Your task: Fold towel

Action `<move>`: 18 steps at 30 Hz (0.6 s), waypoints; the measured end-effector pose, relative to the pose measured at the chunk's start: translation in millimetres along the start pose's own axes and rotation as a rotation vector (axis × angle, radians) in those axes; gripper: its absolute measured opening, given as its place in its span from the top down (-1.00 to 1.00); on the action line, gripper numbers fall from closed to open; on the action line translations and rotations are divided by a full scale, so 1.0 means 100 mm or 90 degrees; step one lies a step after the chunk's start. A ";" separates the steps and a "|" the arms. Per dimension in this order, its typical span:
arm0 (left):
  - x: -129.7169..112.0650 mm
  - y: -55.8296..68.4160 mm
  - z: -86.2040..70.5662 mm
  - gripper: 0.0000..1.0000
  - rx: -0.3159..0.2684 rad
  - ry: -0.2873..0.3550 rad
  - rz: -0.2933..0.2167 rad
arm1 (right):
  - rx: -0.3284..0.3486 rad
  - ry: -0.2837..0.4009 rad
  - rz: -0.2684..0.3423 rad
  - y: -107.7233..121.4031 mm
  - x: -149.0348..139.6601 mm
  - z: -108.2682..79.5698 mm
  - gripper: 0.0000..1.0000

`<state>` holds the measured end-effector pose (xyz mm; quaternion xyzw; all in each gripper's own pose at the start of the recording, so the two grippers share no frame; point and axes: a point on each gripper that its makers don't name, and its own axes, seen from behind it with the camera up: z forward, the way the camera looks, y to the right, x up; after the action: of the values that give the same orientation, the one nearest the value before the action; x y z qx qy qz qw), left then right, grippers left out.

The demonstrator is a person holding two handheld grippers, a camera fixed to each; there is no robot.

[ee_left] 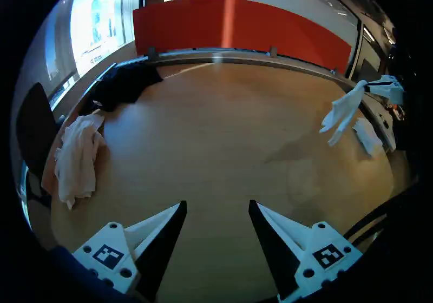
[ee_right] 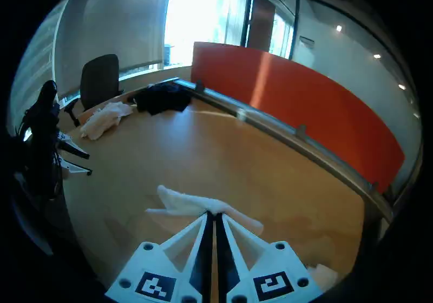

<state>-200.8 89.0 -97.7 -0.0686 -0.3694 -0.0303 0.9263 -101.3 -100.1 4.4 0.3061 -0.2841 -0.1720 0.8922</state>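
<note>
Wooden tabletop (ee_left: pixel 216 140) bare and open across its middle, red divider panel (ee_left: pixel 243 27) walling the far edge, dark garment (ee_left: pixel 124 84) heaped in one far corner, white cloth pile (ee_left: pixel 78 157) along that side edge, black chair (ee_left: pixel 32 130) just beyond, folded cloth (ee_left: pixel 368 135) at the opposite edge.

Recorded were three white towels (ee_left: pixel 341 112) (ee_left: pixel 78 157) (ee_left: pixel 368 135), one black garment (ee_left: pixel 124 84), one office chair (ee_right: pixel 100 81), one red partition (ee_left: pixel 243 27), one table (ee_left: pixel 216 140), two grippers (ee_left: pixel 216 211) (ee_right: pixel 212 217).

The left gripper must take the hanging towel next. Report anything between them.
Nothing visible does. Only bare table lies between the left gripper, fingers open, and the towel, which hangs from the right gripper. The crumpled white cloth and dark garment lie at the opposite side, off that line.
</note>
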 end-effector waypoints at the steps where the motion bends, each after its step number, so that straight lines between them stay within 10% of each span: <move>1: 0.00 0.01 0.00 -0.69 0.000 0.000 0.001 | -0.005 0.001 0.002 0.07 0.00 -0.03 0.87; 18: 0.04 0.09 0.06 -0.69 0.007 -0.009 0.008 | -0.069 -0.010 0.042 1.14 -0.27 -0.36 0.88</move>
<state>-201.1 98.4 -91.6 -0.0659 -0.3759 -0.0220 0.9241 -84.8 14.6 43.2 0.2463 -0.2915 -0.1605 0.9103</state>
